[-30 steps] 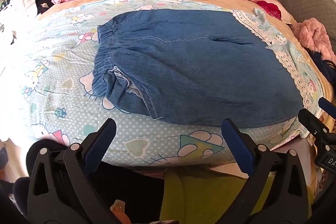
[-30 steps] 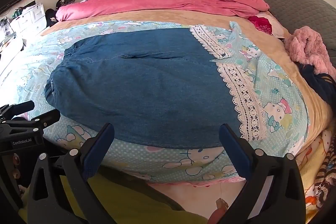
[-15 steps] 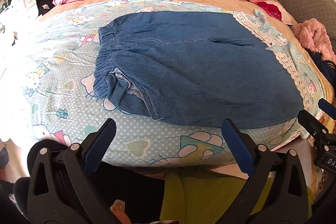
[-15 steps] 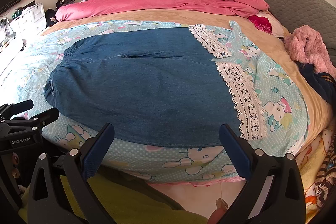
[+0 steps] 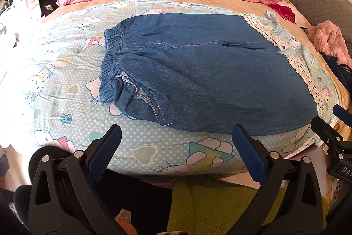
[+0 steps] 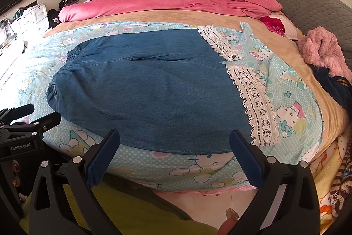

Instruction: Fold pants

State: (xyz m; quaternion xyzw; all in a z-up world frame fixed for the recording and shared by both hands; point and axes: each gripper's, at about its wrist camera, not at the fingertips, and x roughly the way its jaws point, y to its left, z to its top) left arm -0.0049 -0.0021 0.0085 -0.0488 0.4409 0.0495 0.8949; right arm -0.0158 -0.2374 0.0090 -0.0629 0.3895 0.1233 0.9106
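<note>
Grippers L (image 5: 176, 147) & R (image 6: 175, 148): both wide, empty, at bed (image 6: 198, 17) edge; pants (image 6: 149, 89) laid flat w/ legs stacked, prob. ready for fold.

The pants (image 5: 198, 72) are blue denim with a bunched stretchy waistband (image 5: 111, 56) and white lace trim (image 6: 255, 102) at the leg ends. They lie flat on the cartoon cat bedsheet (image 5: 66, 72), folded in half so one leg rests on top of the other. The waist points to the left side of the bed and the lace ends to the right. The long lower side lies near the front edge of the bed
</note>
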